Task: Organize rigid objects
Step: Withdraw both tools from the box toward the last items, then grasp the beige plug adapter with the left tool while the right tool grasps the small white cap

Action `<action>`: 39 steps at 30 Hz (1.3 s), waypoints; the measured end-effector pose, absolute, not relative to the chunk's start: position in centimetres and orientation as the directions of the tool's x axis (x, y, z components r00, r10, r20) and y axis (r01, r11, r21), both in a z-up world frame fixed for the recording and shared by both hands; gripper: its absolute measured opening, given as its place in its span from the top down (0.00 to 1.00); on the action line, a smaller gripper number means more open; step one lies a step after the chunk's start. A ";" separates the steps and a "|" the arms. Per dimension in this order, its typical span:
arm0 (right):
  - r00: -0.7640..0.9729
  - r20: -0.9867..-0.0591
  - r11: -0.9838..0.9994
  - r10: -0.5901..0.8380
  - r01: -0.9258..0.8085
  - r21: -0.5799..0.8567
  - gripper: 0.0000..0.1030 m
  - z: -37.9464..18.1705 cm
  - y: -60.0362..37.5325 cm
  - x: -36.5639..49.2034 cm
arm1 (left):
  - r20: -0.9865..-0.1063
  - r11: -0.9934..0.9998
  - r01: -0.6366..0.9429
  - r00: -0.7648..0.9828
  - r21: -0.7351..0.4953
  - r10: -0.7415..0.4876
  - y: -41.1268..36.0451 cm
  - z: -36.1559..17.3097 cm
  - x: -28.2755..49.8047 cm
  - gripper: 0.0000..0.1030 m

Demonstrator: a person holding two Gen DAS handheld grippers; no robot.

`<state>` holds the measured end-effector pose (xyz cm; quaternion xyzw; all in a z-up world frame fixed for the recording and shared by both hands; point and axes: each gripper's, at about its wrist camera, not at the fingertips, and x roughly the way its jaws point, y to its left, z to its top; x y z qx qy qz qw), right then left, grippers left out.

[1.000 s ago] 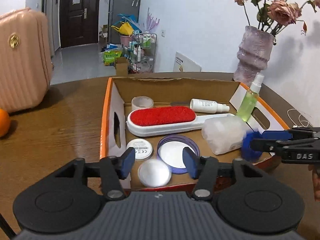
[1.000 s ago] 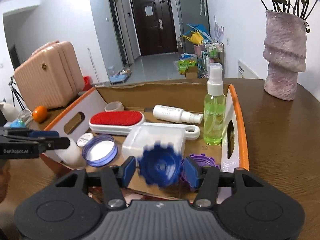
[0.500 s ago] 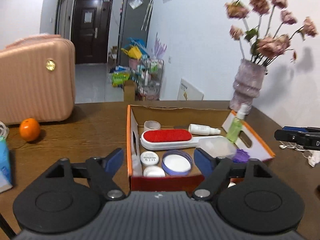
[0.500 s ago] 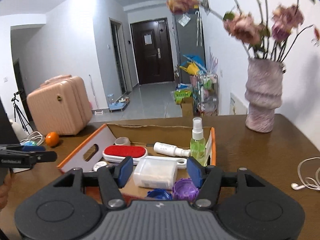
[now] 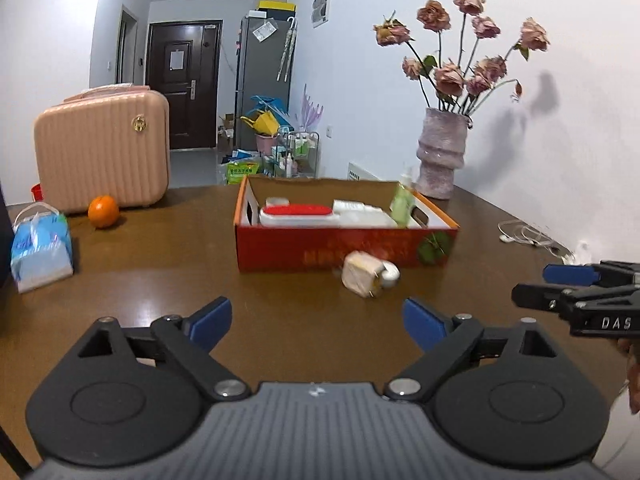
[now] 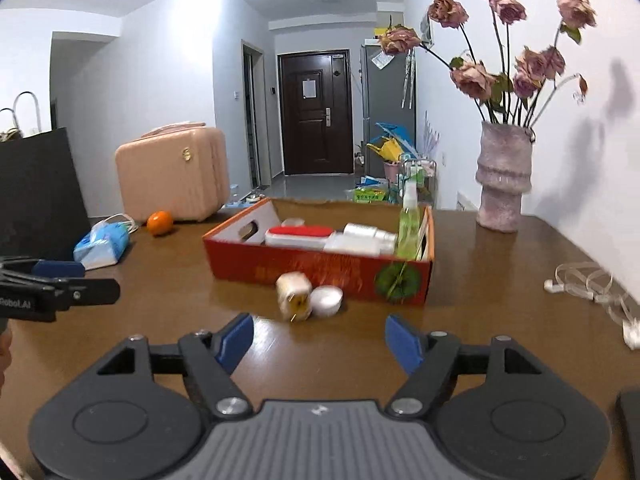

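A red cardboard box [image 5: 344, 250] [image 6: 320, 266] stands on the brown table and holds a red-topped lint brush [image 5: 298, 211] [image 6: 300, 232], a white bottle [image 6: 366, 234], a green spray bottle [image 5: 401, 200] [image 6: 409, 224] and other small items. A cream plug adapter [image 5: 360, 278] [image 6: 295, 295] and a small white round lid [image 5: 390, 274] [image 6: 326, 300] lie on the table just in front of the box. My left gripper [image 5: 316, 322] is open and empty, well short of them. My right gripper [image 6: 319, 340] is open and empty, also back from them.
A pink suitcase [image 5: 102, 158], an orange [image 5: 103, 211] and a blue tissue pack [image 5: 40, 246] sit at the left. A vase of dried roses [image 5: 442, 152] stands at the back right. White earphones [image 6: 588, 284] lie at the right. A black bag [image 6: 38, 188] stands far left.
Both grippers have pulled back and away from the box and opened wide. The blue gear the right gripper held a second ago is out of it; it and the purple one are no longer visible.
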<state>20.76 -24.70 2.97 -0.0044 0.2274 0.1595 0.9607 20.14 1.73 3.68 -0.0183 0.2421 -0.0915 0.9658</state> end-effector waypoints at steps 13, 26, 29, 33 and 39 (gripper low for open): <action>0.851 -0.413 0.946 0.324 -0.306 0.111 0.28 2.4 -26.4 16.0 | -0.482 0.980 0.193 0.855 -0.051 -0.194 -1.2 3.6 16.8 0.06; 0.826 -0.470 0.950 0.312 -0.272 0.153 0.29 -0.2 -28.6 20.3 | -0.523 0.987 0.066 0.842 -0.148 -0.135 -5.4 1.4 26.3 0.06; 0.815 -0.491 0.952 0.307 -0.266 0.155 0.29 -0.9 -29.1 21.9 | -0.532 0.982 0.038 0.836 -0.183 -0.131 -6.6 0.4 30.8 0.09; 0.807 -0.499 0.949 0.315 -0.277 0.151 0.30 -1.7 -29.1 24.3 | -0.542 0.990 0.053 0.832 -0.132 -0.117 -8.5 -1.2 35.7 0.24; 0.805 -0.512 0.954 0.299 -0.255 0.157 0.40 -2.1 -28.9 30.3 | -0.577 0.990 0.054 0.808 -0.128 -0.118 -9.2 -3.5 40.0 0.44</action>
